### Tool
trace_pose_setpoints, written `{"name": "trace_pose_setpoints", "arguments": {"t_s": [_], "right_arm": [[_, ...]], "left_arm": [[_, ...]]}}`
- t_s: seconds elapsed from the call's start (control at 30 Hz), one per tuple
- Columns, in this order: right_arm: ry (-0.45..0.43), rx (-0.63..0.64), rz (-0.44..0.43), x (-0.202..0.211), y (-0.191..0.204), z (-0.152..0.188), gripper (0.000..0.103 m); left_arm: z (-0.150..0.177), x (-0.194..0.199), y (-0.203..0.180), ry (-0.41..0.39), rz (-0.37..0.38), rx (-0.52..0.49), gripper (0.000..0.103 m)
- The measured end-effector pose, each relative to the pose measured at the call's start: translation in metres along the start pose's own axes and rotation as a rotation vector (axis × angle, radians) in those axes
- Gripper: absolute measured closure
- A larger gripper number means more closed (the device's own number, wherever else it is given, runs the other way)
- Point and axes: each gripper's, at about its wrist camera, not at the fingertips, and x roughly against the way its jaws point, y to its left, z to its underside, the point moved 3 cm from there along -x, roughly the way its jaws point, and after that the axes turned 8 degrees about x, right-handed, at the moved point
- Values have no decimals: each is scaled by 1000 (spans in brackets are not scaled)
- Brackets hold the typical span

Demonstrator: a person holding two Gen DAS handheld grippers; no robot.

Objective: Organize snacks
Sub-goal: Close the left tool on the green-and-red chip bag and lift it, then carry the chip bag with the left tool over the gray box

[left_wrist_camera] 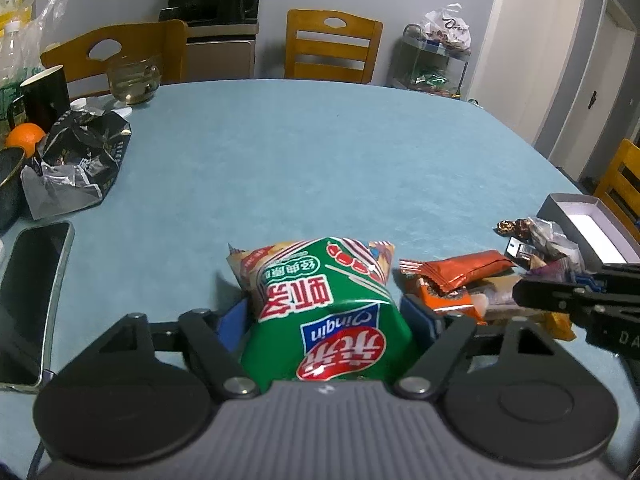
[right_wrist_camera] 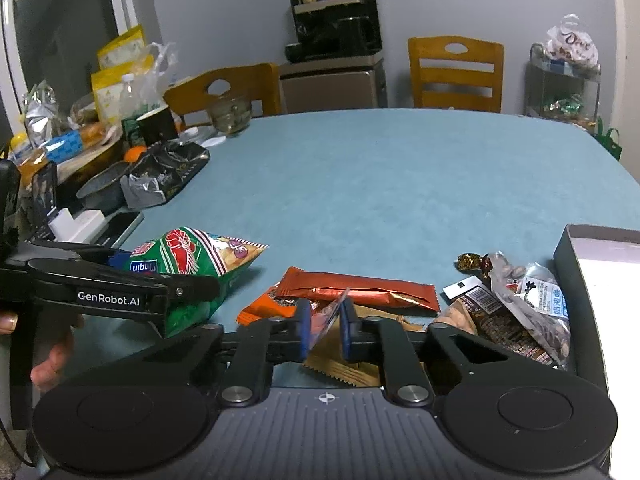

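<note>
the left gripper has its blue-padded fingers closed on the sides of a green shrimp-chip bag; the bag bulges up between them, its far end reaching out over the blue tabletop. in the right wrist view the same bag sticks out past the left gripper at the near left.

the right gripper has its fingers nearly together, pinching a thin see-through wrapper on edge above a tan packet. just beyond lies an orange-brown bar wrapper, resting across a smaller orange packet. to the right of these sits a heap of small snacks: a dark brown packet, a clear pouch of dark pieces and a gold-foil sweet at its far edge. the heap touches an open grey box at the right edge.

at the near left a black phone lies flat. farther left are a crumpled black bag, an orange and a black mug, with a glass bowl beyond. two wooden chairs stand at the far side of the tabletop.
</note>
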Motion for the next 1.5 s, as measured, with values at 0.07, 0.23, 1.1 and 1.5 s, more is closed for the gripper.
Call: {"name": "trace_pose_setpoints", "arguments": {"t_s": [0.07,0.23,1.1,1.5], "right_arm": [[-7,-9,3,2,-2,0,93],[-61,3,3,14,-3,-2,95],[-67,-61,-17,20,-15,-7,47],[0,-11,1,-7,7,2,98]], "left_arm": [[0,1,0,1,9,-4,30],[1,6,-3,-10,25,-13,37],[-7,32,-11,-62,48,-28,38],[3,30,-6,-47,48,-25,38]]}}
